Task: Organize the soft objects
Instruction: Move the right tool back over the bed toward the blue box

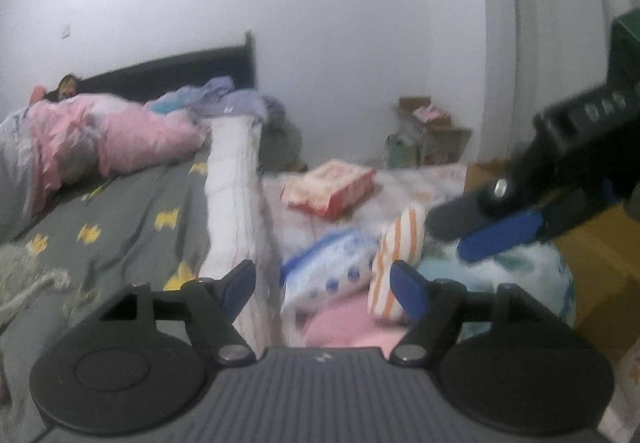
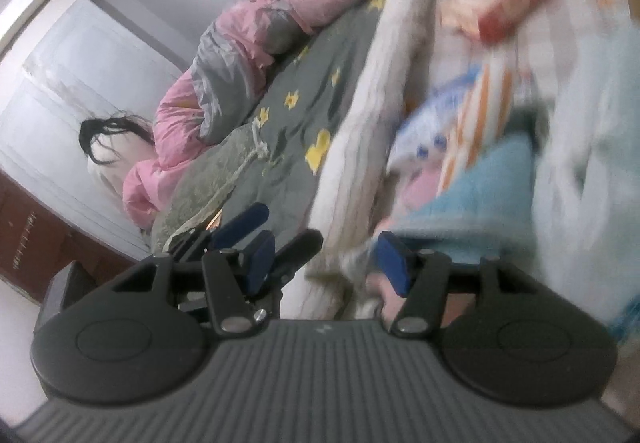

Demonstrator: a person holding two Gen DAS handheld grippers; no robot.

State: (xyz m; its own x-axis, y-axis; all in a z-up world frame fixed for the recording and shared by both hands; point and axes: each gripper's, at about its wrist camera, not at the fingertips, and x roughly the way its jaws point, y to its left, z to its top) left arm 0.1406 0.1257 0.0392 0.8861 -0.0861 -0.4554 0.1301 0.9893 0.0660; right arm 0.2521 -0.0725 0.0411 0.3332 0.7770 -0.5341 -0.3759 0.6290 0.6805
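A pile of soft things lies beside the bed: a white cloth with blue dots (image 1: 332,275), an orange-and-white striped cloth (image 1: 396,263), a pink cloth (image 1: 348,327) and a pale blue one (image 1: 532,275). My left gripper (image 1: 324,283) is open and empty above the pile. My right gripper (image 1: 460,235) comes in from the right, above the pale blue cloth. In the right wrist view my right gripper (image 2: 328,263) is open, with the light blue cloth (image 2: 480,187) just ahead of its right finger. The left gripper (image 2: 256,235) shows at lower left there.
A bed with a grey sheet (image 1: 132,227) and a pink quilt (image 1: 100,139) is on the left, its white mattress edge (image 1: 232,199) next to the pile. A red-and-pink package (image 1: 332,187) lies behind the pile. Cardboard boxes (image 1: 428,131) stand by the wall.
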